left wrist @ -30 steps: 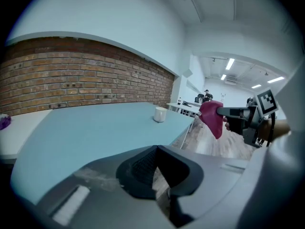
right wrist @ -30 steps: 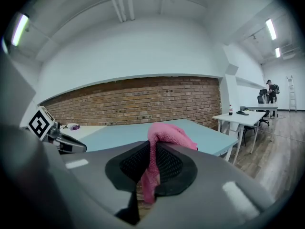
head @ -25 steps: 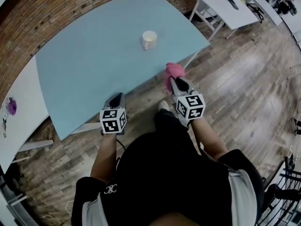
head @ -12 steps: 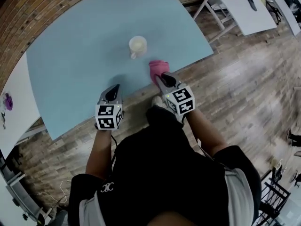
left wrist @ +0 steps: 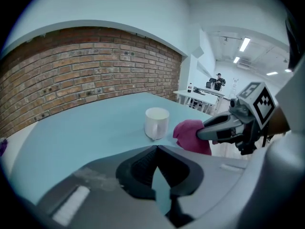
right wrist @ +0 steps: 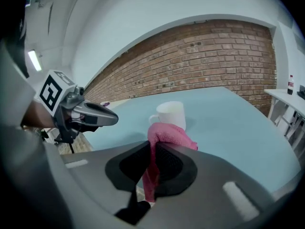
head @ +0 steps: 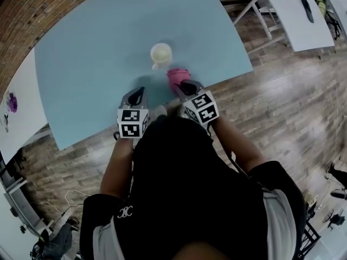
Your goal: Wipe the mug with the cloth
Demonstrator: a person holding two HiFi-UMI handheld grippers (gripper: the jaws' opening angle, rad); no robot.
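Progress over the last second lies in the approach. The right gripper (head: 184, 85) was held over the wooden floor (head: 282, 107) off the near edge of the table (head: 87, 53), and it has now been carried in over the tabletop. The left gripper (head: 139, 93) has likewise been advanced from the edge onto the table. The gap to the mug (head: 161, 53) has been closed on both sides, though the mug is not yet touched by either gripper. By this reading the reach is nearly done and the wiping itself has not been started.

The pink cloth (head: 176, 77) is pinched between the right gripper's jaws. A bunched fold stands out in front of them and a tail hangs below. The fold is held just beside the mug, on its near side, apart from it. The left gripper's jaws are pressed together with nothing between them, so the mug is not steadied.

The white mug stands upright on the light blue table, well in from the edge, with its handle turned toward the person. Its inside appears pale, and nothing can be made out in it.
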